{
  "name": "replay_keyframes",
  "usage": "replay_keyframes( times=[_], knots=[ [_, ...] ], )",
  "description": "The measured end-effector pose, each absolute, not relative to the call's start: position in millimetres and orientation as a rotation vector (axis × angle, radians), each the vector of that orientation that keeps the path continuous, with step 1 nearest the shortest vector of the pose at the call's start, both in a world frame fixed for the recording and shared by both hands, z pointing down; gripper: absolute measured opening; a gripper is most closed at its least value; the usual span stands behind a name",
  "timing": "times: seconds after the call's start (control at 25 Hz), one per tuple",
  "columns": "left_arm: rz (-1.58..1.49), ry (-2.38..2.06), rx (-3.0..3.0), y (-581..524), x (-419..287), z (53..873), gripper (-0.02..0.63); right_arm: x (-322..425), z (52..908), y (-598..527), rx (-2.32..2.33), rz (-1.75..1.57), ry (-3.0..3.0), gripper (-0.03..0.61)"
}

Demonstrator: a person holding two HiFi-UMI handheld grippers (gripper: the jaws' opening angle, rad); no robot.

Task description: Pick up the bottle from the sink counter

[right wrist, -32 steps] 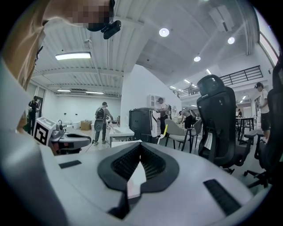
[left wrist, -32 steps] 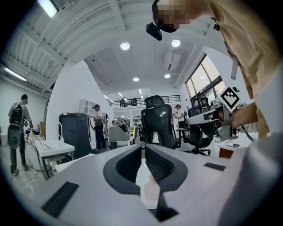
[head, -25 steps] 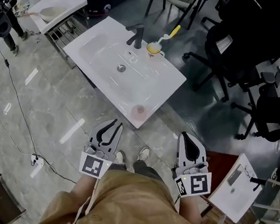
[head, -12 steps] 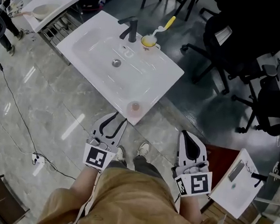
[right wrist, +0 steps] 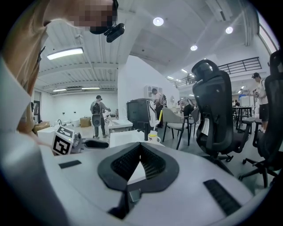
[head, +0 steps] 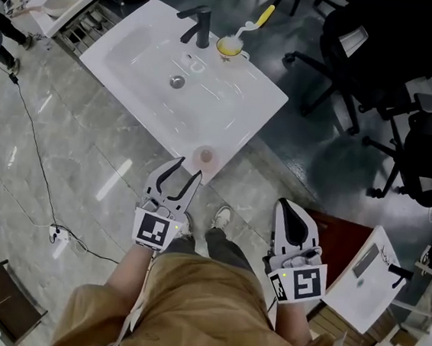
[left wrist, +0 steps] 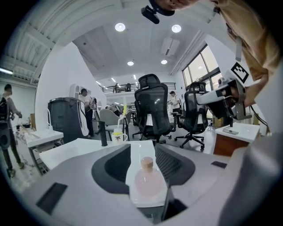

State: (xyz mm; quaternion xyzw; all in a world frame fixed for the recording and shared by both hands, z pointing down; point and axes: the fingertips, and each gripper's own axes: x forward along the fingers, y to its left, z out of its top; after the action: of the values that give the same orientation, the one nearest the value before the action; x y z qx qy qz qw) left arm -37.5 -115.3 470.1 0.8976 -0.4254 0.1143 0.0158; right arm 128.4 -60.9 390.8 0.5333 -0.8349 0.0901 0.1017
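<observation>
Squarely at the near corner of the white rectangular sink counter [head: 242,106] stood the small round pink bottle with a tan cap [head: 205,156]. The left gripper [head: 188,167] hovered just short of it, and its jaws, which had just been opening, stood apart and framed the bottle without touching it. The right gripper [head: 286,208] hung well apart, jaws together.

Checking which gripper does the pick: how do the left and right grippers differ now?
The left gripper has its jaws apart, having just been opening; the right gripper has its jaws together. The left gripper frames the pink bottle in its gap without gripping it; the right gripper holds nothing. The left gripper reaches to the near corner of the sink counter; the right gripper sits back from it. Both point forward.
</observation>
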Motion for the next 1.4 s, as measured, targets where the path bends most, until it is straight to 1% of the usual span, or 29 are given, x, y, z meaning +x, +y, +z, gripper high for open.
replay_keyframes(
  times=[0.48, 0.68, 0.88, 1.4],
  knots=[
    [0.394, -1.31, 2.815, -132, -20, 497, 0.184, 127, 406, -73, 1.533, 0.311, -2.487, 0.003],
    [0.394, -1.294, 2.818, -138, -12, 506, 0.184, 125, 411, -77, 1.513, 0.338, -2.489, 0.003],
    [0.401, -1.271, 2.815, -147, -5, 519, 0.204, 126, 418, -80, 1.507, 0.359, -2.482, 0.003],
    [0.398, -1.257, 2.801, -160, 8, 545, 0.215, 136, 442, -85, 1.512, 0.428, -2.443, 0.003]
  ],
)
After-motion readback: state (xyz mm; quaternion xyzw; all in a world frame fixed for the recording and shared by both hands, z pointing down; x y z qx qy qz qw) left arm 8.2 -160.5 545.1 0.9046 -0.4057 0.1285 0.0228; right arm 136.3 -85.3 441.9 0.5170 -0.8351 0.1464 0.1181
